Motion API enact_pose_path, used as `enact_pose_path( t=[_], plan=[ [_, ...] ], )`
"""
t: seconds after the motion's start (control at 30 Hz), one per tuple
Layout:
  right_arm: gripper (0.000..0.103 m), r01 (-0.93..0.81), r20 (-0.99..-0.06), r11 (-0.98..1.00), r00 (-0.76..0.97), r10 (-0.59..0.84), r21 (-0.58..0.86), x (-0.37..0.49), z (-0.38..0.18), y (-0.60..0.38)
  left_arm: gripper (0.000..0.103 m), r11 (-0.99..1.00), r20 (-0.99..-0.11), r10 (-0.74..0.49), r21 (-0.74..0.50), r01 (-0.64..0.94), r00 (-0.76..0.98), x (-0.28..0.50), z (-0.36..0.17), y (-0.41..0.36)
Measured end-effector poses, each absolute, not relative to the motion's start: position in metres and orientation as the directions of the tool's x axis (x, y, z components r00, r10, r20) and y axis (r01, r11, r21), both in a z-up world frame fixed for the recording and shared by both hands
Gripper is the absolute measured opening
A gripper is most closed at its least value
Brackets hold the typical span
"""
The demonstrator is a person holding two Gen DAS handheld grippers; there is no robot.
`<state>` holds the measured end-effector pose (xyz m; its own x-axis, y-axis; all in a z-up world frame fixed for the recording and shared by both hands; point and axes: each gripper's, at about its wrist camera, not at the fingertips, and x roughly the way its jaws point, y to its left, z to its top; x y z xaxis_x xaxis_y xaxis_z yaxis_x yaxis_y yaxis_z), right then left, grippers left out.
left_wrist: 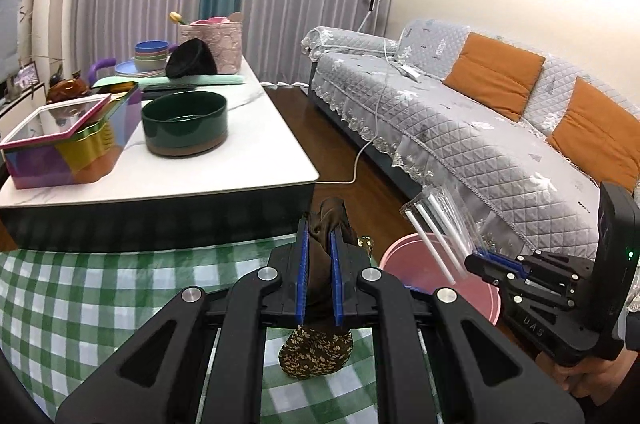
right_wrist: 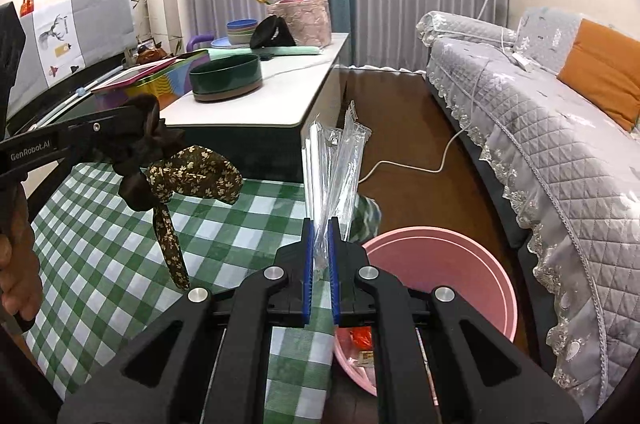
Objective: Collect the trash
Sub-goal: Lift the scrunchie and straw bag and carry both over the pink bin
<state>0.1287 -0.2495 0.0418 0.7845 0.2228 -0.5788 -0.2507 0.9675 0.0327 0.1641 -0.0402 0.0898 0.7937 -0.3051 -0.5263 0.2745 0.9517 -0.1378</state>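
My left gripper [left_wrist: 319,236] is shut on a brown scrunchie with a floral bow [left_wrist: 325,224], held above the green checked tablecloth [left_wrist: 100,288]; the scrunchie [right_wrist: 180,168] hangs from it at the left of the right wrist view. My right gripper [right_wrist: 320,252] is shut on a clear plastic packet of white straws [right_wrist: 332,168], held upright beside the pink bin [right_wrist: 452,272]. In the left wrist view the packet [left_wrist: 440,228] tilts above the pink bin [left_wrist: 476,296], with the right gripper [left_wrist: 484,260] at the right. The bin holds some wrappers [right_wrist: 360,340].
A white-topped coffee table [left_wrist: 224,160] behind the cloth carries a dark green bowl [left_wrist: 185,122], a colourful tin [left_wrist: 72,144], stacked bowls and a pink basket. A grey sofa [left_wrist: 460,128] with orange cushions stands right. A white cable [right_wrist: 408,166] lies on the wooden floor.
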Motion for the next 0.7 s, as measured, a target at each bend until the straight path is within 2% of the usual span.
enact_pose_path(
  t=[0.7],
  plan=[
    [0.007,-0.134,-0.599,0.99,0.79,0.129,0.037,0.131,0.029,-0.315,0.01,0.914,-0.521,-0.4,-0.174,0.366,0.754,0.192,0.093,-0.119]
  ],
)
